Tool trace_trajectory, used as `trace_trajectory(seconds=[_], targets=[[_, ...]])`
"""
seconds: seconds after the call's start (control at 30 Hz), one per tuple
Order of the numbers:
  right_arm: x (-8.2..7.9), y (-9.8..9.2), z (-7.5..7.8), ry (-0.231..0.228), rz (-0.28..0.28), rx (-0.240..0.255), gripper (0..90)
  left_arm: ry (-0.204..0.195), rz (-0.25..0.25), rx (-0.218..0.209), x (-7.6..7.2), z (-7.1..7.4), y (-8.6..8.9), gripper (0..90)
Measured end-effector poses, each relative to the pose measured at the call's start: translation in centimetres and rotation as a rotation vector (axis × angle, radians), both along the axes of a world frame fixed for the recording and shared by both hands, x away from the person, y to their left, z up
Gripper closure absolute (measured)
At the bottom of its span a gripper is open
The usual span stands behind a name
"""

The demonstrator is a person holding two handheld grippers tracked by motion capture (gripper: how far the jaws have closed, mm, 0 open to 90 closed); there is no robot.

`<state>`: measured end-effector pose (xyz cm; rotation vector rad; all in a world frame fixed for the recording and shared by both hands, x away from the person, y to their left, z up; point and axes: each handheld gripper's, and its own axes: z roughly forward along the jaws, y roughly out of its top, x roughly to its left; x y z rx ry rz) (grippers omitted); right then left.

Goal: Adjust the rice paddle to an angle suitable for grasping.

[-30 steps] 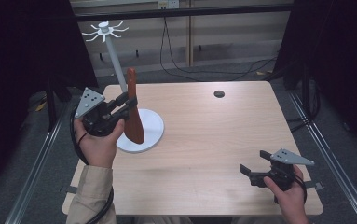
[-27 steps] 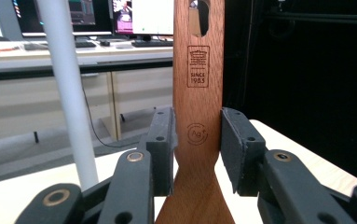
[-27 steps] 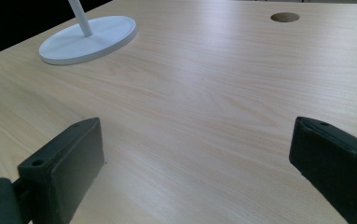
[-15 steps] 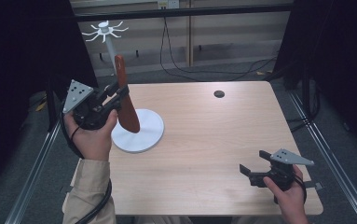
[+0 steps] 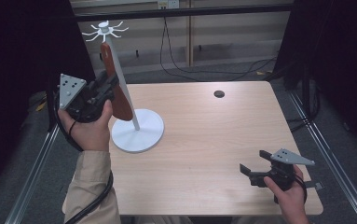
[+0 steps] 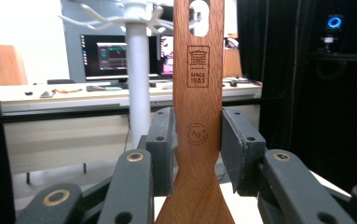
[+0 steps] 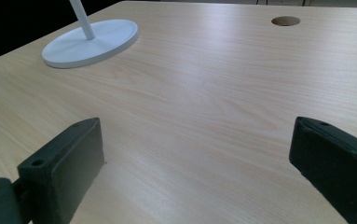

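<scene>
Gripping the wooden spatula (image 6: 198, 116) upright in our left gripper (image 5: 102, 91), we had it beside the far-left hook stand (image 5: 120, 93), unhung; right gripper (image 5: 256, 171) rested wide, empty.

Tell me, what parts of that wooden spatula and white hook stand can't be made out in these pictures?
- Wooden spatula: its blade runs off the bottom edge of the left gripper view; in the high view the left gripper covers its middle.
- Hole in the handle: cut by the top edge.
- White stand: its hooks are too small in the high view to tell whether the spatula touches one.
</scene>
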<state>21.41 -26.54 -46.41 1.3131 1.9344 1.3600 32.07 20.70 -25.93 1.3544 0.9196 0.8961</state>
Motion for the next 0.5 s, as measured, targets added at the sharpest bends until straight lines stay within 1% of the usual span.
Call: trace_trajectory(seconds=[0.03,0.07,0.13,0.2,0.23,0.3,0.37,0.43,0.5], targets=[[0.0,0.0,0.0,-0.001,-0.001,-0.001,2.6,-0.008,0.016,0.005,0.1,0.1,0.0,66.5],[0.0,0.0,0.0,0.0,0.001,-0.001,2.5,-0.014,0.019,0.0,0.3,0.2,0.0,66.5],[0.0,0.0,0.0,-0.001,0.0,0.0,2.6,-0.018,0.036,0.006,0.6,0.4,-0.1,66.5],[0.0,0.1,0.0,-0.002,0.002,-0.001,2.6,-0.033,0.055,0.023,0.9,0.6,-0.3,66.5],[0.0,0.1,0.0,-0.001,0.002,0.001,2.6,-0.032,0.057,0.022,1.0,0.7,-0.3,66.5],[0.0,0.1,0.0,-0.001,0.003,0.002,2.6,-0.04,0.084,0.039,1.2,0.8,-0.4,66.4],[0.0,0.0,0.0,0.001,0.006,0.004,2.6,-0.034,0.085,0.024,1.5,0.7,-0.4,66.5],[0.0,0.0,0.0,0.001,0.006,0.004,2.6,-0.03,0.093,0.034,1.7,0.7,-0.4,66.5],[0.0,0.1,0.0,-0.004,0.007,0.002,2.5,-0.033,0.096,0.033,1.9,0.7,-0.5,66.5]])
